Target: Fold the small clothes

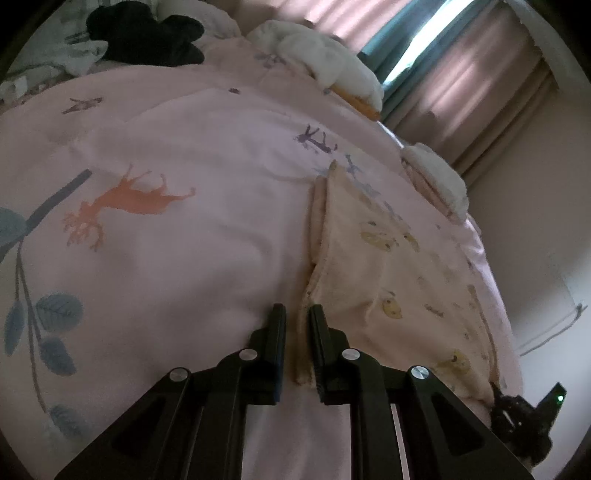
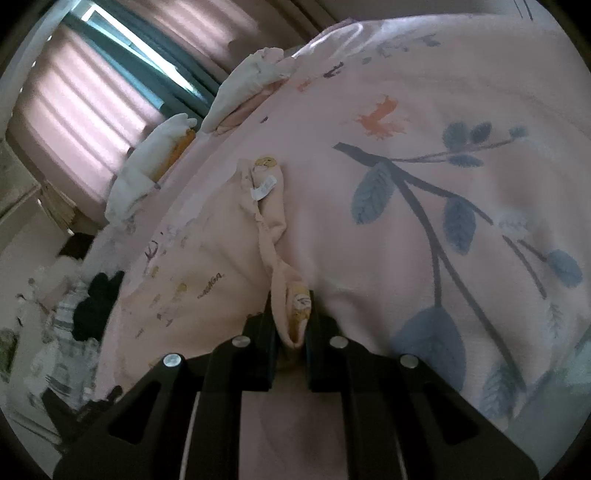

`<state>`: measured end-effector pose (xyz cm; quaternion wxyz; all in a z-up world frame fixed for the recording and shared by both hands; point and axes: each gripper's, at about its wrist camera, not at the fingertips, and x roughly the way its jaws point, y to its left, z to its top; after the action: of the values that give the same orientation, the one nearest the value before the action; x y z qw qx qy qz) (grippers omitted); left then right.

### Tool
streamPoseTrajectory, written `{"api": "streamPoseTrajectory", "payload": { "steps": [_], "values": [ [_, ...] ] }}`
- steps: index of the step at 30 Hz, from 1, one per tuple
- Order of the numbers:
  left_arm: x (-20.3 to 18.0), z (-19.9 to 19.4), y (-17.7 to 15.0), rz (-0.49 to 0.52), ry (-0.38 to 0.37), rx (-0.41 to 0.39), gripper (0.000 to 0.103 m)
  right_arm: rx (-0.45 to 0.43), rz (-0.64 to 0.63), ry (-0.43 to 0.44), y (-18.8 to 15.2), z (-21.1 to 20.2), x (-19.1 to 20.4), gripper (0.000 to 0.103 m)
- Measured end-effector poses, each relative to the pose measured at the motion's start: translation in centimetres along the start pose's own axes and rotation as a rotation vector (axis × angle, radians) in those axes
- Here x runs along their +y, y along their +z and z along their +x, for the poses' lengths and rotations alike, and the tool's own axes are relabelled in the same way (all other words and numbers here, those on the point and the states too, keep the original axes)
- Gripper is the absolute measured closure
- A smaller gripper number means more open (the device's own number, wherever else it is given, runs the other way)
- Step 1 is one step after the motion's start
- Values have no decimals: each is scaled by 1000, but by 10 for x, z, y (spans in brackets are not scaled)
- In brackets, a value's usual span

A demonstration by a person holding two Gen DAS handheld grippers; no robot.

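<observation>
Cream printed baby garment flat on pink bedspread. Left gripper narrow, folded edge between jaws, contact unclear. Right gripper clamped on bunched garment edge.

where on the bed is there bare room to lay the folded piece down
The widest free patch is the pink bedspread between the cream printed garment and the orange deer print, reaching back toward the black clothes. It is crowded along the curtain-side edge, where white folded piles sit, and at the garment itself, which both grippers work on.
</observation>
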<state>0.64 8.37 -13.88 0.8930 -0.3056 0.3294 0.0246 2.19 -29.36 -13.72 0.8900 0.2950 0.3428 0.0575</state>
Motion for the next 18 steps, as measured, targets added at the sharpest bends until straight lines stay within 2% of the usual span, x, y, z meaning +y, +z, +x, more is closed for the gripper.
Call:
{"api": "streamPoseTrajectory", "payload": {
  "steps": [7,9,13,16,18],
  "values": [
    [-4,2,0,20,17,-14,86,-44,-136,-101,-2,6,15,91],
    [-7,2,-1,34,23,-17,85,-48,-136,-100,-1,5,12,91],
    [-12,6,0,64,50,-26,81,-40,-67,-46,3,5,0,91],
    [-12,8,1,60,40,-27,73,-35,-47,-27,5,6,-1,91],
    [-10,10,2,47,-4,-22,59,-39,-62,-37,4,7,2,90]
  ]
}}
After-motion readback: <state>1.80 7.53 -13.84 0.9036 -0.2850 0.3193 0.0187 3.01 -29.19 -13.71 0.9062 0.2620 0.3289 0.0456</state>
